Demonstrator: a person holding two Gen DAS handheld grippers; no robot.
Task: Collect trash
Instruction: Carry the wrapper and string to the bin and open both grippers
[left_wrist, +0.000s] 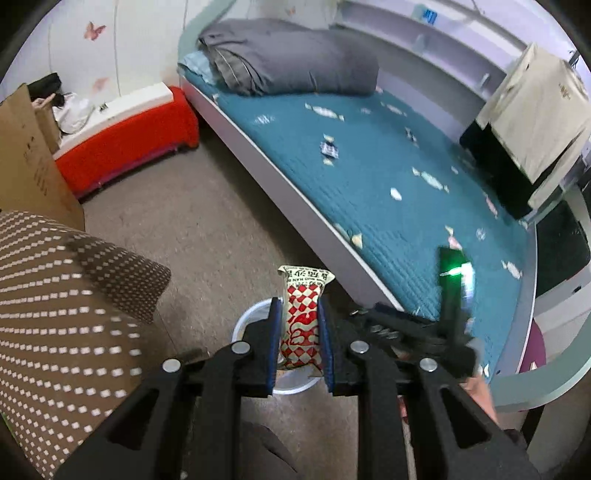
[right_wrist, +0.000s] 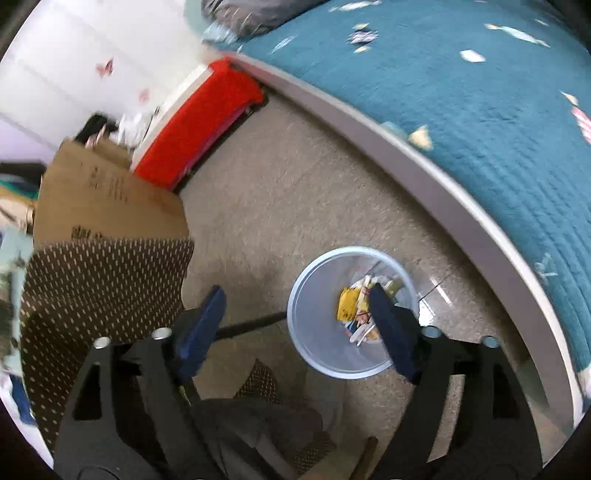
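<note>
Home bedroom. Bed (left_wrist: 388, 206) with teal quilted cover, folded grey duvet (left_wrist: 291, 62) at its head, butterfly stickers (left_wrist: 94, 31) on the wall, clothes hanging (left_wrist: 532, 110) at the far side, cardboard box (left_wrist: 29, 162) and small bin (right_wrist: 347, 314) on speckled floor (left_wrist: 207, 221).

Glossy printed wrapper (left_wrist: 301, 319), smooth translucent plastic bin (right_wrist: 325, 343), quilted matt bedspread (left_wrist: 388, 177), rough speckled floor (right_wrist: 280, 206).

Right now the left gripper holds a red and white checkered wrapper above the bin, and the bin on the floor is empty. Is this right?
Not quite. The left gripper does hold the red and white checkered wrapper above the bin, but the bin is not empty: the right wrist view shows a yellow packet and other scraps already inside it.
</note>
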